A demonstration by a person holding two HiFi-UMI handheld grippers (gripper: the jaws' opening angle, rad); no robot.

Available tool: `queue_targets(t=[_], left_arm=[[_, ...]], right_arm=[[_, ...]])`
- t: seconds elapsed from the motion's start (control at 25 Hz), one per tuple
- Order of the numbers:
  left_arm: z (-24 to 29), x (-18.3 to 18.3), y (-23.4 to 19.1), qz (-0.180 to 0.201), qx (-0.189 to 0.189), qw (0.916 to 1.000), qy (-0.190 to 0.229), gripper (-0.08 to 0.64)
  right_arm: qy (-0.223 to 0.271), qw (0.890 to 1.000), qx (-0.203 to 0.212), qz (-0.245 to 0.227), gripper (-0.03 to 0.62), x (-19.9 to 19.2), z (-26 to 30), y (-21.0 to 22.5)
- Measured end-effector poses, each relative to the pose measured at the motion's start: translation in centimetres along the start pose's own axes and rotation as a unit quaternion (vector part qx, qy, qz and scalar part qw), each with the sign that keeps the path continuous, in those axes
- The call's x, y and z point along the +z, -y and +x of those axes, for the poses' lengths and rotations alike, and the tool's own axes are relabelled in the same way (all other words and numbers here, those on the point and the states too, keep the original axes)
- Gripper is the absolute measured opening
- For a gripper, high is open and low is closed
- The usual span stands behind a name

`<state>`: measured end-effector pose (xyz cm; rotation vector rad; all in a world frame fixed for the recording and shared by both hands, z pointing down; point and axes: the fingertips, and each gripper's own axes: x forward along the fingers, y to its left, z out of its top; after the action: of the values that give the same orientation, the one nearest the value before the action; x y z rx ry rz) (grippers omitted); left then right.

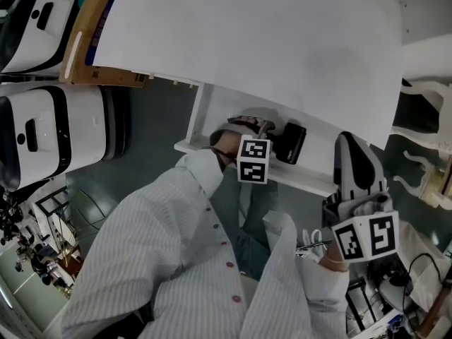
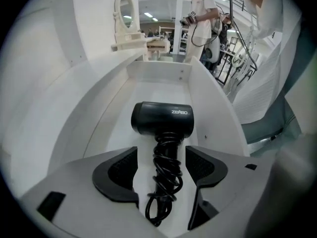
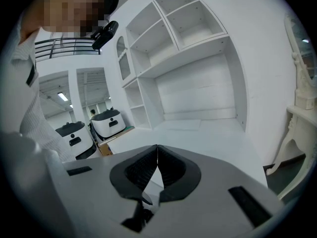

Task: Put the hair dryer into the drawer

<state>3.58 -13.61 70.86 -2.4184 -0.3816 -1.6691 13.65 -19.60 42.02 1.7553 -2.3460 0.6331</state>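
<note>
Spread wide, the left gripper point(image 2: 161, 163) hangs over the black plastic hair dryer point(image 2: 162, 119), its pads clear of it and gripping nothing. The dryer lies flat on the floor of the open white drawer point(image 2: 210, 100) (so the placing looks done; only shutting it, if wanted, remains). Its cord-wrapped handle runs from 12 to 6 o'clock and the barrel lies across, 9 to 3. The right gripper point(image 3: 157, 168) is closed and empty.

The hair dryer point(image 2: 162, 118) is matt black plastic with a glossier, rubbery black cord point(image 2: 166, 180), the drawer point(image 2: 111, 118) is smooth white painted board with a faint sheen, and the person's sleeve point(image 1: 176, 253) is finely striped light cloth.
</note>
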Motion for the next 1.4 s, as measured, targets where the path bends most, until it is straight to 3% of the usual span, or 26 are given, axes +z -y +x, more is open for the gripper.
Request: queue_targets(t=[0.2,0.36,0.48,0.6,0.96,1.08,1.24,1.4], left_arm=[[-5.4,2.1,-1.1,-0.049,0.03,0.9969,0.053,0.307],[-11.2,5.6,-4.3,-0.116,0.077,0.9806,0.138,0.307],[-16.6,9.0,-5.9,-0.16,0.101,0.9581,0.215,0.303],[-22.2,11.8,-7.5,-0.185,0.132,0.9299,0.289,0.292],[-38.5,17.1,-9.2,-0.213,0.178,0.824,0.494,0.254],[-42.5,17.7,-8.4,-0.208,0.195,0.7951,0.535,0.194],[-45.5,17.7,-7.5,-0.199,0.229,0.7738,0.556,0.106],[-46.0,17.8,-6.9,-0.203,0.234,0.7702,0.557,0.013]], right_arm=[[0.008,1.0,-0.002,-0.015,0.011,2.4,-1.4,-1.0],[0.028,0.999,0.0,-0.036,0.011,4.6,-2.1,-1.9],[0.043,0.998,0.0,-0.047,0.011,6.6,-3.1,-2.6],[0.06,0.996,0.001,-0.063,0.011,8.8,-3.9,-3.2],[0.118,0.988,0.018,-0.102,0.011,14.1,-5.5,-5.1],[0.129,0.984,0.031,-0.117,0.011,15.1,-5.8,-6.4],[0.142,0.98,0.048,-0.13,0.011,16.0,-6.0,-8.0],[0.144,0.978,0.063,-0.137,0.011,16.3,-6.0,-8.9]])
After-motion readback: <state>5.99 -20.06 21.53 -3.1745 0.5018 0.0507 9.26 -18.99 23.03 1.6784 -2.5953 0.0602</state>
